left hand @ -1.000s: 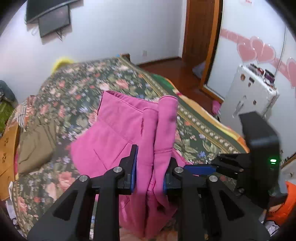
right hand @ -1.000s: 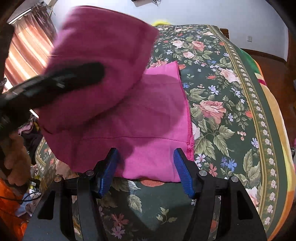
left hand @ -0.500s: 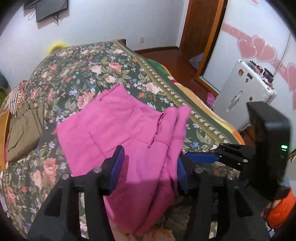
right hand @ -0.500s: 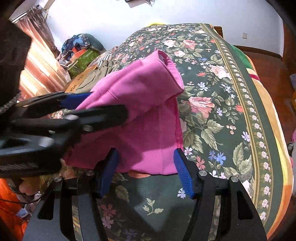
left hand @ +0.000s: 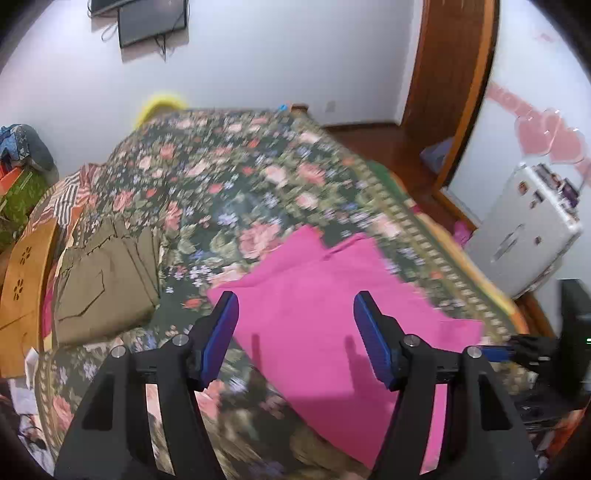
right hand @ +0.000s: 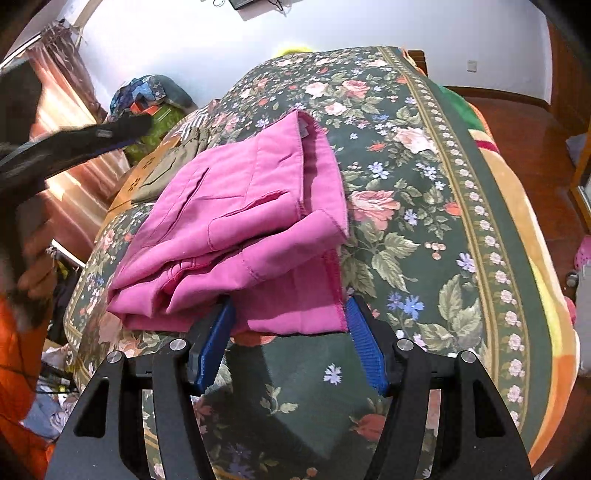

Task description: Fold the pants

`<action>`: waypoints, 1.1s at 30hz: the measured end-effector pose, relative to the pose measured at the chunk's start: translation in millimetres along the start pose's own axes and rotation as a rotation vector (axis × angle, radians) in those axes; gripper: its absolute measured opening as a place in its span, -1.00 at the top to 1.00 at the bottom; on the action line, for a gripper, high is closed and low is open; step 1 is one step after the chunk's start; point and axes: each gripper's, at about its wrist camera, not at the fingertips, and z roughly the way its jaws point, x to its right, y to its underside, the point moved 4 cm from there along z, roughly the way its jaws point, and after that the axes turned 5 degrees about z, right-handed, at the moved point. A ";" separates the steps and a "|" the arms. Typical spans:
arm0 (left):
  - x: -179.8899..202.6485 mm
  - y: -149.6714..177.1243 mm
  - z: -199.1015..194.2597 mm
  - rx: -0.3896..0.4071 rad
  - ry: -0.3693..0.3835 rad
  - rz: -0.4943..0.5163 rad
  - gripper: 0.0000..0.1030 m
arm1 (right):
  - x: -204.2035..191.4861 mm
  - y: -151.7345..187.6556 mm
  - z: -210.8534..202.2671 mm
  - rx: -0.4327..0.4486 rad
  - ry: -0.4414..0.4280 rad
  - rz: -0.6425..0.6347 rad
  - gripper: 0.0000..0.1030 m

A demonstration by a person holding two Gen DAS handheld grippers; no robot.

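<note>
Floral bedspread [left hand: 229, 177]; folded olive garment [left hand: 107, 280] at edge; wall screen [left hand: 151, 18]; white case [left hand: 524, 236].

Left gripper [left hand: 295, 325] with black fingers and blue pads: a second ago clamped on a bunched fold of the bright pink fabric pants [left hand: 332, 317] — now its jaws have just been opening, pads wide apart, nothing pinched. Pants dropped from lifted and hanging to lying folded flat on the dark floral bedspread [left hand: 221, 177], lower centre of left view. In right view the raised pink flap came down — now a stacked fold [right hand: 240, 221]; left gripper pulled off to upper left edge.
</note>
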 end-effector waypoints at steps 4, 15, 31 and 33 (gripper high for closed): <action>-23.5 -0.1 44.4 -0.083 0.007 0.008 -0.25 | 6.5 0.9 4.5 -0.009 -0.007 0.031 -0.15; -59.1 12.9 104.3 -0.184 0.009 0.039 -0.27 | 23.7 -16.8 24.0 -0.032 0.044 0.016 -0.15; -78.3 55.8 63.5 -0.149 0.025 -0.036 0.52 | 39.3 -58.7 31.8 0.002 0.116 -0.021 -0.15; -79.0 63.6 52.1 -0.145 0.035 -0.060 0.57 | 36.8 -59.7 24.8 0.017 0.116 -0.022 -0.15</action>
